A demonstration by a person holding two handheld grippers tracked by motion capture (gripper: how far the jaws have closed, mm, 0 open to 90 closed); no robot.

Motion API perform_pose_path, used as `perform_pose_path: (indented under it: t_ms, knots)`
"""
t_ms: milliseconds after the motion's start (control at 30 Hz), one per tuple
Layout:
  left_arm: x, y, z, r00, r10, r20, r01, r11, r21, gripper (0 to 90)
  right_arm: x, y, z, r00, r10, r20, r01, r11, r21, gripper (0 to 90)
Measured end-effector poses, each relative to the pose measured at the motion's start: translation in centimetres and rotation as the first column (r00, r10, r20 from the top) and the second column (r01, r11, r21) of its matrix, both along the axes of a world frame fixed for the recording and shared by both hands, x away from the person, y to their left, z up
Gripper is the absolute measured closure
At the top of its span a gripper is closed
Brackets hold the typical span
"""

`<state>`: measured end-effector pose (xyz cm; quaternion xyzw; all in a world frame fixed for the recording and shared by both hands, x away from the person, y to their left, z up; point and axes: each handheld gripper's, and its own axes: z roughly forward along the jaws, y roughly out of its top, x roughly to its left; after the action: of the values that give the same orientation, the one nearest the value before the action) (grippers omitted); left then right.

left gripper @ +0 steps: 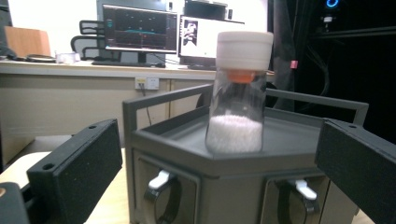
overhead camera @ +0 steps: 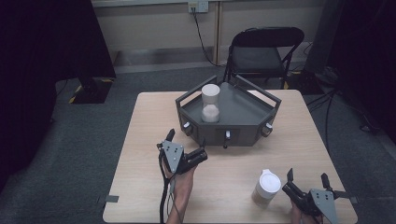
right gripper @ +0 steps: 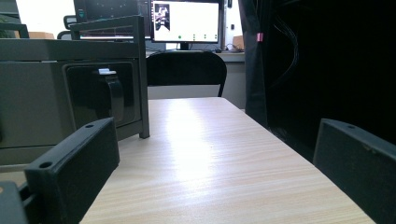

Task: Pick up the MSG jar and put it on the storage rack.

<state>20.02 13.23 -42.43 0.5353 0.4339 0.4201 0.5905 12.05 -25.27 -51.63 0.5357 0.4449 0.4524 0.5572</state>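
1 bottle (overhead camera: 210, 103) upright on grey tray (overhead camera: 247, 122); 1 cup (overhead camera: 266, 187) on worktop (overhead camera: 149, 135). We hold left gripper (overhead camera: 187, 140) and right gripper (overhead camera: 306, 179) released, aligned for pickup.

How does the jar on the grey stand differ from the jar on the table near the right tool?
The stand jar is on the raised grey stand at the far side; the table jar rests on the bare table near the person. The stand jar stands beyond the left tool, the table jar beside the right tool. Both are upright with white lids and untouched.
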Motion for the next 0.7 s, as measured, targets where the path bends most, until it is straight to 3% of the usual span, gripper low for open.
perform_pose_path:
  t_ms: [167, 433, 700]
  knots:
    - [-1.0, 0.1, -1.4, 0.9996, 0.028, -0.008, -0.028, 0.9995, 0.013, 0.0, 0.0, 0.0, 0.0, 1.0000, 0.000, 0.000, 0.000, 1.0000, 0.000, 0.0]
    - [-2.0, 0.8, -3.3, 0.9986, 0.047, -0.023, -0.047, 0.9989, -0.003, 0.0, 0.0, 0.0, 0.0, 1.0000, 0.000, 0.000, 0.000, 1.0000, 0.000, 0.0]
    - [-3.7, 0.0, -6.0, 0.9956, 0.093, 0.002, -0.093, 0.9956, 0.001, 0.2, 0.0, 0.0, 0.0, 1.0000, 0.001, 0.000, -0.001, 1.0000, 0.000, 0.0]
